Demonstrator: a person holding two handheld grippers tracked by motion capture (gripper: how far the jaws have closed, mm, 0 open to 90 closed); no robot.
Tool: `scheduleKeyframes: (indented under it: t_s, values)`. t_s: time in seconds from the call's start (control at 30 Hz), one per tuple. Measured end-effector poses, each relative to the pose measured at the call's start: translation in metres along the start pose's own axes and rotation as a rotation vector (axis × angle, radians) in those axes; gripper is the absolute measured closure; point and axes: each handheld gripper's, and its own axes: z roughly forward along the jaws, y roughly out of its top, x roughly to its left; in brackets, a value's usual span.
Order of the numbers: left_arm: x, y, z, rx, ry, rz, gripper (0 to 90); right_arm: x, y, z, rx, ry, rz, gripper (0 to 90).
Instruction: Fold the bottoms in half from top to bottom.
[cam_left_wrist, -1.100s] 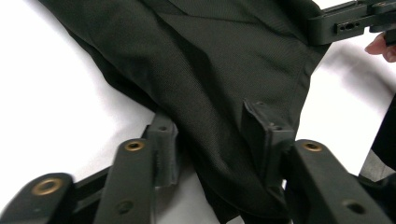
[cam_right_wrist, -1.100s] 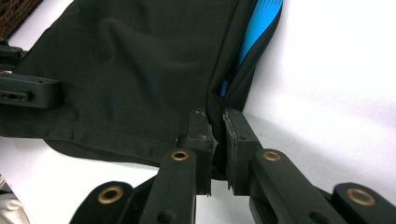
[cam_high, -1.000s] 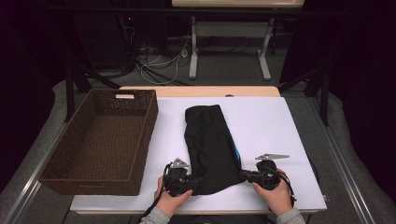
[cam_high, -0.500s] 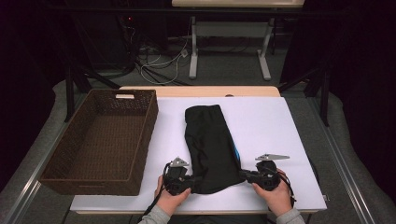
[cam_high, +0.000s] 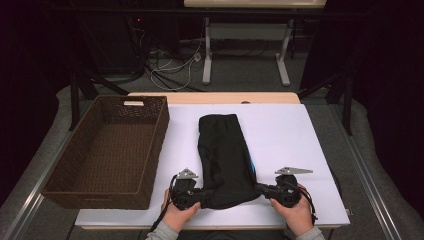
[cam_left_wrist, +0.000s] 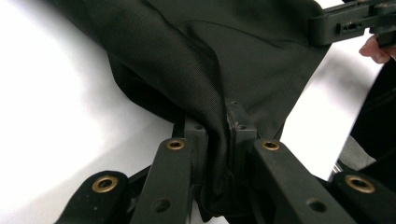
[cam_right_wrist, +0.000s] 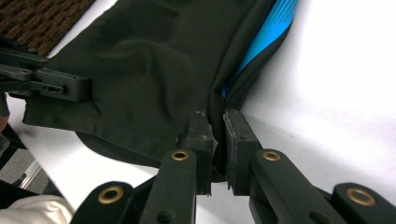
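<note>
A black garment (cam_high: 222, 150) with a blue stripe along its right side lies lengthwise on the white table (cam_high: 295, 135). My left gripper (cam_high: 202, 194) holds its near left corner. In the left gripper view the jaws (cam_left_wrist: 218, 126) have just been closing and now pinch a fold of the black cloth (cam_left_wrist: 210, 56). My right gripper (cam_high: 260, 188) is shut on the near right corner. In the right gripper view the cloth edge (cam_right_wrist: 149, 70) sits between its pads (cam_right_wrist: 217, 126), just below the blue stripe (cam_right_wrist: 268, 32). Each gripper view shows the other gripper across the cloth.
A brown wicker basket (cam_high: 156, 150) stands on the left part of the table, close beside the garment. White tabletop stretches to the right of the garment and behind it. Beyond the far edge are a dark floor, cables and a table frame.
</note>
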Motion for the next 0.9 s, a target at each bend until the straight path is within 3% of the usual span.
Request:
scheduleKeyframes:
  t_s: [0.37,0.9]
  values:
    - [-0.007,-0.009,-0.017,-0.013,-0.022,0.007,82.4,0.012,-0.010,-0.012,-0.008,0.056,-0.015,83.2]
    - [-0.013,-0.024,-0.028,-0.017,-0.029,0.007,82.4,0.026,-0.031,-0.020,0.002,0.084,-0.012,83.2]
